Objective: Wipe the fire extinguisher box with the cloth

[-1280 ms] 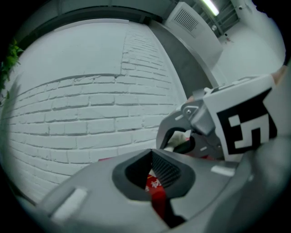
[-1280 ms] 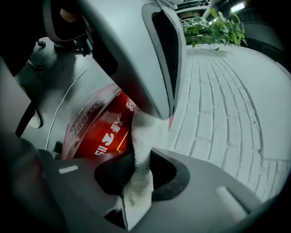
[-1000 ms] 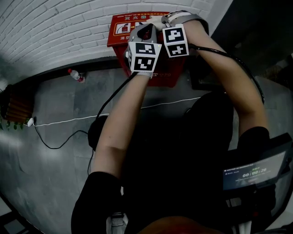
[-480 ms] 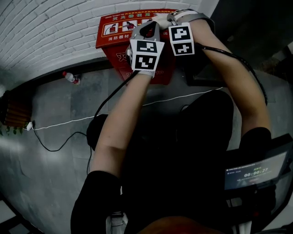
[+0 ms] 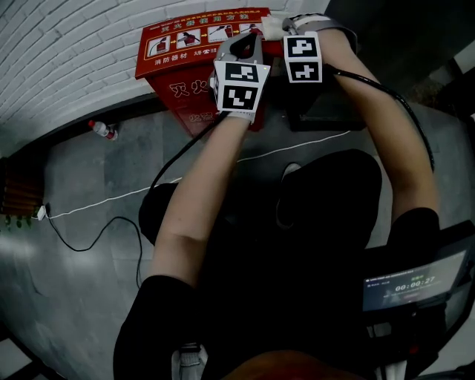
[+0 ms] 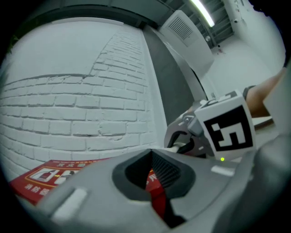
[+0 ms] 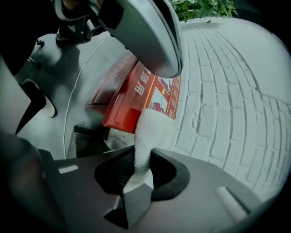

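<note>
The red fire extinguisher box (image 5: 182, 56) stands against the white brick wall, its lid label facing up. My right gripper (image 5: 280, 26) is shut on a white cloth (image 5: 269, 28) at the box's far right top corner. In the right gripper view the cloth (image 7: 152, 129) rises out of the shut right gripper (image 7: 136, 175) towards the box (image 7: 132, 98). My left gripper (image 5: 239, 46) hovers over the right part of the lid, close beside the right one. Its jaws (image 6: 157, 182) are shut with nothing in them, and the red box (image 6: 41, 179) shows beyond.
A plastic bottle (image 5: 99, 130) lies on the grey floor left of the box. A white cable (image 5: 111, 197) and a black cable (image 5: 82, 237) run across the floor. A dark low object (image 5: 326, 111) sits right of the box. Green plants (image 7: 204, 7) grow by the wall.
Both grippers have shifted towards the box's right end, the cloth still held. More of the lid's label now shows on the left.
</note>
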Available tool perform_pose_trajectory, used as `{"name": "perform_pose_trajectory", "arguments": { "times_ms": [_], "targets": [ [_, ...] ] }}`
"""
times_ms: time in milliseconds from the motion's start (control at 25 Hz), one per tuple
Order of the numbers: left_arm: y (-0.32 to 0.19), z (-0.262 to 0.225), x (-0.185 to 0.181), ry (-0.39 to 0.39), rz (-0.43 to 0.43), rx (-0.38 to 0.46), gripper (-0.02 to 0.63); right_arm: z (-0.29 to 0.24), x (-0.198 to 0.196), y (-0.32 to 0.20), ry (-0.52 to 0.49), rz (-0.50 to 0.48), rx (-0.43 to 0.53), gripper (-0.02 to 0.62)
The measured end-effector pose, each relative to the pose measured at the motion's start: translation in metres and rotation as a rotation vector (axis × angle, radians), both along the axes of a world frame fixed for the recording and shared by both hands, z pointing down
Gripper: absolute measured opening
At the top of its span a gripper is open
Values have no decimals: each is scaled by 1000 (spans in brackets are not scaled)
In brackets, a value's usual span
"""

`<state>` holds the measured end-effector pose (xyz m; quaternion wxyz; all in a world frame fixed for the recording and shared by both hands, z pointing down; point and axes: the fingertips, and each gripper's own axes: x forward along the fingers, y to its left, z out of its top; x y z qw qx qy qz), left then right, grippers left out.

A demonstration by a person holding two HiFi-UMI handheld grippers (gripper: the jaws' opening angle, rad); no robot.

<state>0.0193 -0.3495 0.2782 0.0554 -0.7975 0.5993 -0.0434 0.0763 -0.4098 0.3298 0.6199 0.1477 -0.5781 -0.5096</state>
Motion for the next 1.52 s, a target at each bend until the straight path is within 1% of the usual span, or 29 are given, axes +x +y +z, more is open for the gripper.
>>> {"name": "perform_pose_trajectory", "arguments": {
  "times_ms": [160,280,400,560,720,920,1040,1240,1400,1520],
  "targets": [
    [-5,7,15,3,19,-2,0,15,24,-9,17,29,-2,87],
    [-3,10,19,-3,22,-4,0,17,34,-6,20,49,4,87],
    [0,15,15,-28,22,0,0,7,29,-3,-9,53,41,87],
    [3,11,-7,-88,-17,29,0,-16,7,-4,-64,37,104,89],
    [7,-1,-39,-102,-56,53,0,-41,-36,3,-141,-8,132,89],
    [26,-12,-77,-104,-108,46,0,-52,-109,35,-187,-122,121,89],
    [43,-19,-100,-122,-134,42,0,-56,-142,55,-188,-181,117,89],
    [79,-35,-165,-156,-218,49,0,-69,-199,88,-183,-263,109,91],
    [104,-39,-213,-143,-278,35,0,-73,-248,118,-178,-329,90,91],
    [114,-39,-241,-118,-305,13,0,-69,-283,134,-171,-374,75,91]
  ]
}}
